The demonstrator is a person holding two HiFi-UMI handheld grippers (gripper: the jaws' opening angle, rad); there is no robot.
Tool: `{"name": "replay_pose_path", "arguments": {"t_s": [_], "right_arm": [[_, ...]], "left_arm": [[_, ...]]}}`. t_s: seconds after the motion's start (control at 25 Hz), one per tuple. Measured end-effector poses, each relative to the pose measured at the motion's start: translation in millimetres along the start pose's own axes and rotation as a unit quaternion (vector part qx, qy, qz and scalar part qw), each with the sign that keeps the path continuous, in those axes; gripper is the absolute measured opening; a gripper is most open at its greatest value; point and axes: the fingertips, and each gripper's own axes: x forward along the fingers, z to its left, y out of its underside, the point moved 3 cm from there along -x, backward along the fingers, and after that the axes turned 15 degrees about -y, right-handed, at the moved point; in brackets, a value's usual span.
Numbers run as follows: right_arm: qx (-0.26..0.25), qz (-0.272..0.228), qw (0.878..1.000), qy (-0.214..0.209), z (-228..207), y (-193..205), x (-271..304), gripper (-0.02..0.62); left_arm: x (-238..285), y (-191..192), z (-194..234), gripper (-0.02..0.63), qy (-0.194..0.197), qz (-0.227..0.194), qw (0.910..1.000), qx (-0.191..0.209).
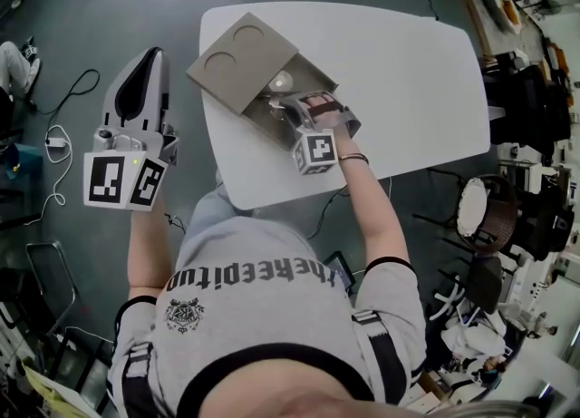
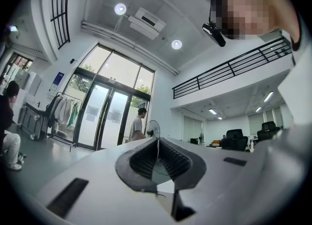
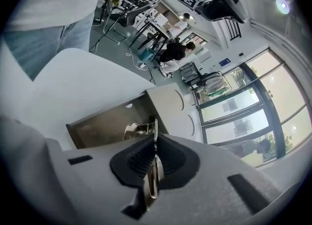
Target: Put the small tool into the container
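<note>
Right tongs (image 3: 155, 143) are clamped hard on the small tool (image 3: 152, 180), a thin metal strip pinched edge-on between the pads with its end poking out past the tips. Just ahead of and below those tips sits the open box (image 3: 92, 124) on the white table (image 1: 408, 72), so the tool hangs over its inside. Some shiny metal thing (image 3: 127, 130) is already in there, right in front of the tool's end. The lid (image 1: 240, 58) is flipped back beyond it. Left tongs (image 2: 157, 141) are squeezed together on nothing, off past the table's edge, well apart from the box.
</note>
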Motion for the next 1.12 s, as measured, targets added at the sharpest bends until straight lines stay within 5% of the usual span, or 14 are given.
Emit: {"name": "replay_pose_path", "arguments": {"t_s": [0.76,1.12], "right_arm": [[0.112,0.051,0.992,-0.003,5,34,31,0.009],[0.170,0.041,0.985,-0.010,7,33,19,0.075]], "left_arm": [[16,8,13,0.012,0.012,0.012,0.9998,-0.003],[18,10,3,0.012,0.027,0.015,0.9995,-0.010]]}}
